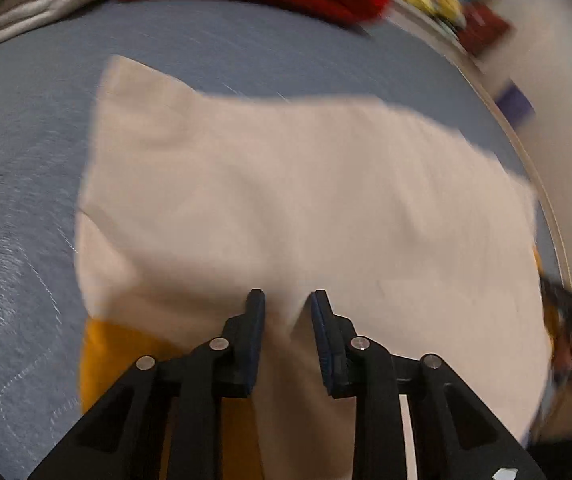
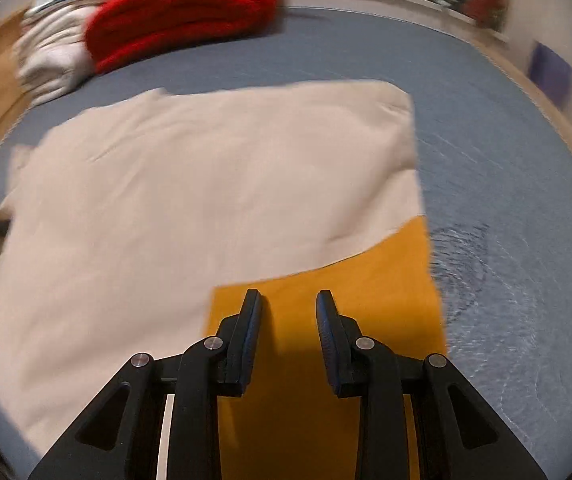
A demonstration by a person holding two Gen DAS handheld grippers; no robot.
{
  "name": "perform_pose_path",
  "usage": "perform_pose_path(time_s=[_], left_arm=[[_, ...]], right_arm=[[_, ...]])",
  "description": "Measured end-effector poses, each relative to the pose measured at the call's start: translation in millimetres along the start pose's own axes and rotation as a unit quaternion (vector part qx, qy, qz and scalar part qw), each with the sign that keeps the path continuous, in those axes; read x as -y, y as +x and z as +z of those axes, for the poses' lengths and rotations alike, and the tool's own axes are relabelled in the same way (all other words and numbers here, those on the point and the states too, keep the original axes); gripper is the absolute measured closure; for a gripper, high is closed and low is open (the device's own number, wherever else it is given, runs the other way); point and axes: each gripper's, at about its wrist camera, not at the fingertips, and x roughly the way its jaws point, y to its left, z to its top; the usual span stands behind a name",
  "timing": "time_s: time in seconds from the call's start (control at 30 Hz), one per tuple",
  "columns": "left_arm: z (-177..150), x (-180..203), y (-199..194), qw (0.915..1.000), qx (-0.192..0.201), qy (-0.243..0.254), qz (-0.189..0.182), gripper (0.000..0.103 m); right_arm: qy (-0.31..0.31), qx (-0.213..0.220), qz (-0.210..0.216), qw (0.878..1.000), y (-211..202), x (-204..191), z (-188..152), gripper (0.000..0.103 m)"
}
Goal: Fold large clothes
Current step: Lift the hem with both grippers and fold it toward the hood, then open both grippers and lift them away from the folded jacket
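1. I take the cream garment (image 2: 190,184) as my landmark; it lies spread flat on the grey-blue bed cover (image 2: 505,184) and fills most of both wrist views.
2. An orange cloth (image 2: 365,280) lies partly under the cream garment, showing at the garment's near edge and near right corner. In the left wrist view the same orange shows at the garment's near left corner (image 1: 118,356).
3. My left gripper (image 1: 287,300) is above the near edge of the cream garment. Its fingers are apart; a fold of cream fabric rises into the gap, but I do not see the pads pressing on it.
4. My right gripper (image 2: 289,300) is just beyond the garment's near right edge, above the orange cloth. Its fingers are apart with only the orange surface seen between them.
5. Behind the cream garment, at the far side of the bed cover, lies a folded red blanket (image 2: 182,12), and beside it a pale bundle (image 2: 50,60).
6. Both views are blurred, so small details of the fabric I cannot tell.
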Motion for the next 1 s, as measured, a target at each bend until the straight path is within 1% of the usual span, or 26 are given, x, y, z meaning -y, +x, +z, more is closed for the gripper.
perform_pose_path(time_s=[0.03,0.07,0.1,0.17,0.2,0.27,0.3,0.33,0.37,0.43,0.47,0.5,0.53,0.57,0.6,0.63,0.67,0.7,0.73,0.77,0.8,0.87,0.9,0.93,0.97,1.0], left_arm=[[2.8,-3.3,-0.8,0.9993,0.018,-0.007,0.031,0.079],[5.1,-8.2,-0.5,0.9964,0.031,-0.013,0.078,0.082],[5.5,-13.6,0.1,0.9949,0.035,-0.023,0.092,0.084],[8.2,-29.3,-2.2,0.9935,0.037,-0.057,0.091,0.091],[9.1,-31.9,-5.6,0.9921,0.036,-0.062,0.103,0.091],[10.9,-31.0,-20.7,0.9847,0.037,-0.056,0.161,0.091],[10.5,-26.2,-33.8,0.9828,0.047,-0.047,0.172,0.091],[9.8,-22.8,-44.0,0.9835,0.055,-0.041,0.167,0.091],[5.5,-14.1,-58.5,0.9864,0.063,-0.029,0.149,0.091],[-6.2,5.8,-76.9,0.9920,0.061,-0.004,0.110,0.090],[-17.0,19.6,-83.3,0.9955,0.049,0.016,0.080,0.086],[-22.3,34.1,-81.9,0.9974,0.034,0.032,0.055,0.081],[-36.7,46.3,-78.9,0.9981,0.010,0.055,0.024,0.078],[-54.8,57.2,-73.1,0.9960,-0.015,0.088,0.002,0.075],[-74.7,64.7,-64.6,0.9913,-0.033,0.127,0.008,0.073],[-83.5,65.7,-56.8,0.9866,-0.046,0.153,0.030,0.072],[-98.3,61.8,-46.4,0.9798,-0.064,0.179,0.063,0.072],[-106.2,55.0,-46.7,0.9786,-0.064,0.181,0.073,0.072],[-105.4,52.6,-51.1,0.9798,-0.060,0.176,0.075,0.072],[-102.6,50.1,-60.3,0.9810,-0.060,0.162,0.088,0.073],[-99.4,48.0,-73.8,0.9837,-0.051,0.147,0.090,0.074],[-100.2,43.2,-97.9,0.9903,-0.018,0.122,0.064,0.074],[-107.1,33.6,-100.7,0.9911,-0.024,0.110,0.071,0.074],[-115.8,40.4,-87.8,0.9890,-0.048,0.108,0.090,0.074],[-128.0,32.6,-74.9,0.9831,-0.095,0.107,0.114,0.074],[-138.2,27.9,-69.6,0.9790,-0.127,0.103,0.122,0.074]], right_arm=[[0.020,0.002,-0.016,1.000,3.6,5.8,2.2,0.073],[0.034,0.003,-0.024,0.999,6.2,10.8,3.4,0.073],[0.055,0.004,-0.039,0.998,10.9,18.3,5.0,0.073],[0.073,0.004,-0.059,0.996,18.1,28.1,7.7,0.073],[0.075,0.004,-0.069,0.995,20.2,31.2,9.2,0.073],[0.083,-0.001,-0.100,0.992,23.5,35.5,13.5,0.073],[0.093,-0.005,-0.121,0.988,20.4,41.4,11.7,0.073],[0.110,-0.007,-0.137,0.984,15.4,50.1,10.9,0.073],[0.125,-0.001,-0.138,0.983,8.1,57.4,10.0,0.073],[0.139,0.034,-0.124,0.982,-19.1,63.4,8.8,0.073],[0.133,0.052,-0.108,0.984,-32.1,63.7,9.9,0.073],[0.118,0.071,-0.082,0.987,-46.2,59.3,9.1,0.073],[0.094,0.083,-0.052,0.991,-58.9,50.6,6.6,0.073],[0.077,0.084,-0.035,0.993,-66.7,40.3,-0.9,0.073],[0.045,0.078,-0.009,0.996,-72.1,28.1,-7.4,0.073],[0.013,0.060,0.009,0.998,-72.0,17.3,-19.2,0.073],[-0.009,0.033,0.010,0.999,-66.2,10.4,-31.2,0.073],[-0.027,-0.004,0.002,1.000,-55.6,5.3,-44.0,0.073],[-0.043,-0.041,-0.014,0.998,-43.8,5.5,-60.7,0.073],[-0.045,-0.043,-0.019,0.998,-43.6,11.3,-71.4,0.073],[-0.039,-0.039,-0.024,0.998,-50.1,17.0,-76.4,0.073],[-0.022,-0.042,-0.042,0.998,-62.5,24.0,-78.3,0.073],[-0.003,-0.040,-0.048,0.998,-71.1,33.8,-80.4,0.073],[0.014,-0.054,-0.058,0.997,-73.0,44.4,-85.8,0.073],[0.023,-0.084,-0.072,0.994,-68.0,53.1,-91.3,0.072],[0.030,-0.113,-0.081,0.990,-61.4,61.7,-94.9,0.072]])
